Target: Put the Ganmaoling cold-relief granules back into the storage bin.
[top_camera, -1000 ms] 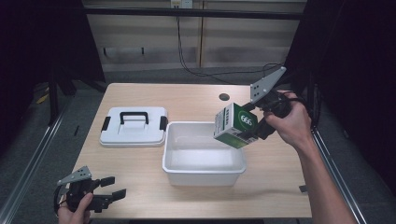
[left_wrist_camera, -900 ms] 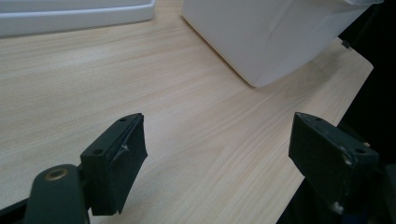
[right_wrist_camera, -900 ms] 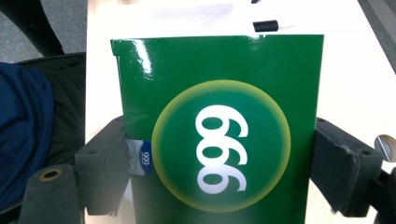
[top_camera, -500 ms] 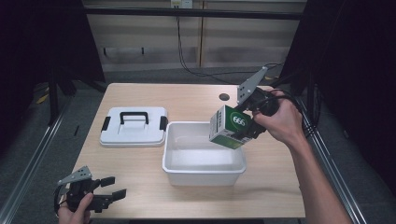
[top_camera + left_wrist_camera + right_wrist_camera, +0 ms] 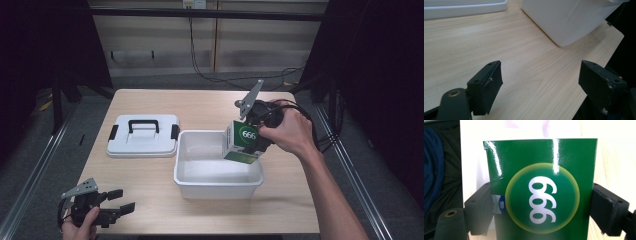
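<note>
On the table: a light wood-grain table [image 5: 150, 170] carries a white bin [image 5: 218, 172], open at the top, near the middle, and a white lid [image 5: 143, 136] with a black handle and black side clips lying flat just to the bin's left.
Right gripper: the right gripper [image 5: 256, 136] is clamped on a green and white box [image 5: 242, 143] marked 666; in the right gripper view both black pads press the box's [image 5: 541, 190] two sides.
Box position: tilted, over the bin's far right corner, its lower end dipping below the rim.
Left gripper: the left gripper [image 5: 120, 206] rests low at the table's near left corner, held by a hand [image 5: 80, 227], jaws spread wide with only bare wood between them.
Room: dark on both sides, with metal rails [image 5: 35, 165] running along the floor beside the table.
Back wall: pale panels, a wall socket [image 5: 194, 4] at the top and black cables [image 5: 210, 75] hanging down to the floor.
</note>
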Tool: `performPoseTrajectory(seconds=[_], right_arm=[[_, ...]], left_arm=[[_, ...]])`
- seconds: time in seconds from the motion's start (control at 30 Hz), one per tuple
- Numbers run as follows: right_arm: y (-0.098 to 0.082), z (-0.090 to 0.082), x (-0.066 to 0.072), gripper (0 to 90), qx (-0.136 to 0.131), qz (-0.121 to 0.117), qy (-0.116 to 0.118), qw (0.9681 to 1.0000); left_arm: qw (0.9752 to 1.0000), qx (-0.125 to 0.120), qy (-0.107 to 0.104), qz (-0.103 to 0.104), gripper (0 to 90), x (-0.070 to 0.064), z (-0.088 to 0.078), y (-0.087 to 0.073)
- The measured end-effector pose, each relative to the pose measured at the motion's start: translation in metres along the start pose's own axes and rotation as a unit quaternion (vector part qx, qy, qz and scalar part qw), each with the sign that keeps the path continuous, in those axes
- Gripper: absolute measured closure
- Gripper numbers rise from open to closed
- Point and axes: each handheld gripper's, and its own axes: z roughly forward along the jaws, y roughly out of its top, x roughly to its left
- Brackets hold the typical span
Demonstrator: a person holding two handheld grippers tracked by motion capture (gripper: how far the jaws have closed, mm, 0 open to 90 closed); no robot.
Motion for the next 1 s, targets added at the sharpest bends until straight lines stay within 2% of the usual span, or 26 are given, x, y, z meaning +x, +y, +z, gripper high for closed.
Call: performPoseTrajectory(seconds=[0.1,0.2,0.37,0.6,1.0], right_arm=[[0.001,0.003,-0.001,16.0,0.008,0.001,-0.001,1.0],[0.004,0.012,-0.002,16.0,0.029,-0.005,0.002,0.9996],[0.006,0.018,-0.002,16.0,0.048,-0.006,0.006,0.9988],[0.008,0.032,-0.002,16.0,0.088,-0.013,0.015,0.9959],[0.007,0.059,-0.005,15.9,0.125,-0.018,0.023,0.9917]], left_arm=[[1.0,0.0,0.0,0.001,19.0,0.0,0.0,0.0],[1.0,0.0,-0.001,0.0,19.0,0.0,0.0,0.0],[1.0,0.0,0.0,0.001,18.9,0.0,0.0,0.0],[1.0,0.0,0.0,0.001,19.0,0.0,0.0,0.0],[1.0,0.001,0.0,0.001,19.0,0.0,0.0,0.0]])
